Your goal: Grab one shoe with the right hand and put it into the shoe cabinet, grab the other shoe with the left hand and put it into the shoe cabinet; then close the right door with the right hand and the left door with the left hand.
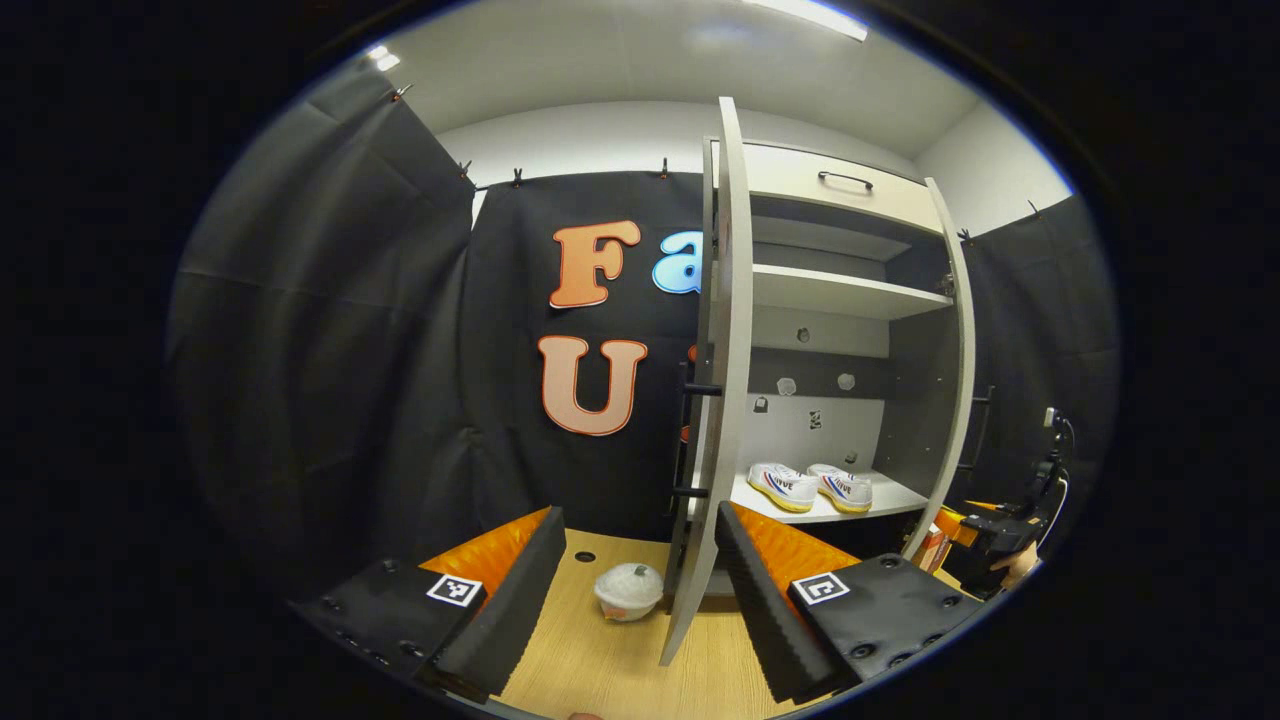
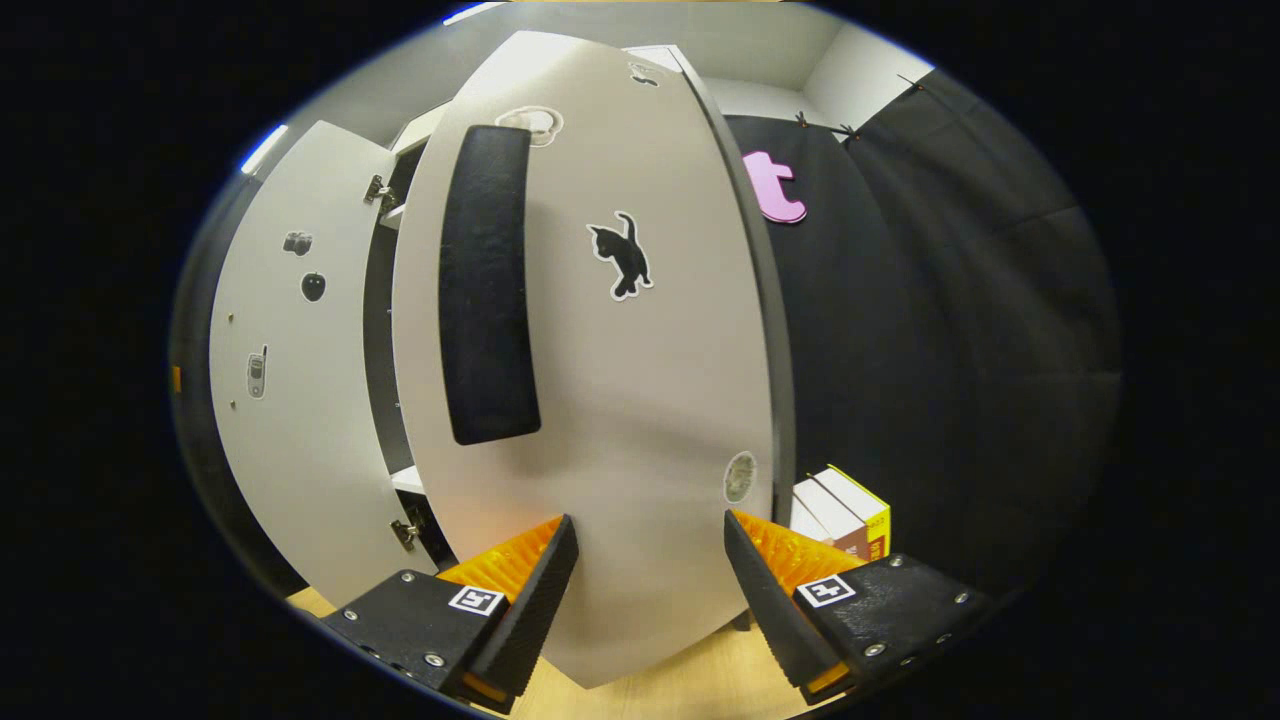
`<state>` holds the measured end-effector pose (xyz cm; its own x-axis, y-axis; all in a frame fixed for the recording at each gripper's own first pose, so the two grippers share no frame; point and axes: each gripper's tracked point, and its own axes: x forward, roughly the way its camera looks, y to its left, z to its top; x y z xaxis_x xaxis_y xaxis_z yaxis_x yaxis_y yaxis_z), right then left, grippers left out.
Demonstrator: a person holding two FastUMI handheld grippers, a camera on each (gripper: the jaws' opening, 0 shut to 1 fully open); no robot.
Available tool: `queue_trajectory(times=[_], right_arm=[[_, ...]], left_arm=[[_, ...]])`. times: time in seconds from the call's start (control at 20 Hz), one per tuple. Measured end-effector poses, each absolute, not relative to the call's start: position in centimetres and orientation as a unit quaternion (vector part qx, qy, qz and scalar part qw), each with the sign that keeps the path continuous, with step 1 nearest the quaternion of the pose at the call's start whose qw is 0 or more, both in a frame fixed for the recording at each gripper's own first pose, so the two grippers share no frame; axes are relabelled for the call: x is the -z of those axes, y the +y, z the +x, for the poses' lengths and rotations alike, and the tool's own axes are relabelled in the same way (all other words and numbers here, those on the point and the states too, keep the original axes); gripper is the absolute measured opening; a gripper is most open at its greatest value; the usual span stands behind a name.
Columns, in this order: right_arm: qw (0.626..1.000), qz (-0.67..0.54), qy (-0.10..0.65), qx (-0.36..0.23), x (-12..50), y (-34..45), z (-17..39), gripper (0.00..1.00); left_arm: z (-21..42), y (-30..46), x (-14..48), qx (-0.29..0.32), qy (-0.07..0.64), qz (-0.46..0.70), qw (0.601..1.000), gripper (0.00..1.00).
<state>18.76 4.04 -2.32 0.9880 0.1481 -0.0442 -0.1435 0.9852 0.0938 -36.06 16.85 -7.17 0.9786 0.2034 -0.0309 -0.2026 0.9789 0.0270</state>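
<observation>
Claws of both hand-held tools are shown spread, with nothing pinched between the fingers. In the left gripper view, the left claw [image 1: 640,590] is held low over the wooden bench [image 1: 600,660], its fingers standing to either side of the edge of the left door [image 1: 722,400], which is seen nearly edge-on and swung wide open; no contact between fingers and door can be made out. Just beyond the fingertips, a small round lidded container [image 1: 628,590] rests on the bench beside the foot of that door. Farther out, the shoe cabinet [image 1: 850,330] is seen open, with a drawer at its top and a shelf below it. On the lowest shelf, two white shoes [image 1: 810,487] are placed side by side, toes toward the camera. At the far right of the same view, the right claw [image 1: 985,530] and part of the hand holding it are seen near the cabinet's right side. In the right gripper view, the right claw [image 2: 645,585] is held close against the outer face of the right door [image 2: 620,400], which is partly swung; whether the fingers touch it cannot be told. A long dark handle [image 2: 487,290] and a cat sticker [image 2: 622,255] are carried on that face. Behind it, the left door is seen standing open, and books [image 2: 840,515] stand to the right on the bench.
</observation>
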Motion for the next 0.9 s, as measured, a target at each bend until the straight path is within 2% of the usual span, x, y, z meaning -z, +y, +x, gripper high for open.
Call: queue_trajectory(times=[0.45, 0.5, 0.85, 0.9], right_arm=[[0.997, 0.023, 0.030, -0.066, 1.8, 5.8, 21.4, 0.90], [0.997, 0.022, 0.032, -0.064, 1.8, 5.9, 21.6, 0.90], [0.998, -0.002, 0.035, -0.047, 1.8, 7.0, 22.9, 0.90], [0.998, -0.003, 0.036, -0.045, 1.7, 7.0, 22.8, 0.90]], left_arm=[[-35.6, 18.1, 9.2, -0.126, 0.039, 0.016, 0.991, 0.99], [-35.2, 18.2, 9.5, -0.125, 0.042, 0.018, 0.991, 0.96], [-31.1, 18.3, 15.3, -0.102, 0.079, 0.014, 0.992, 0.99], [-30.6, 18.0, 15.5, -0.095, 0.079, 0.012, 0.992, 0.95]])
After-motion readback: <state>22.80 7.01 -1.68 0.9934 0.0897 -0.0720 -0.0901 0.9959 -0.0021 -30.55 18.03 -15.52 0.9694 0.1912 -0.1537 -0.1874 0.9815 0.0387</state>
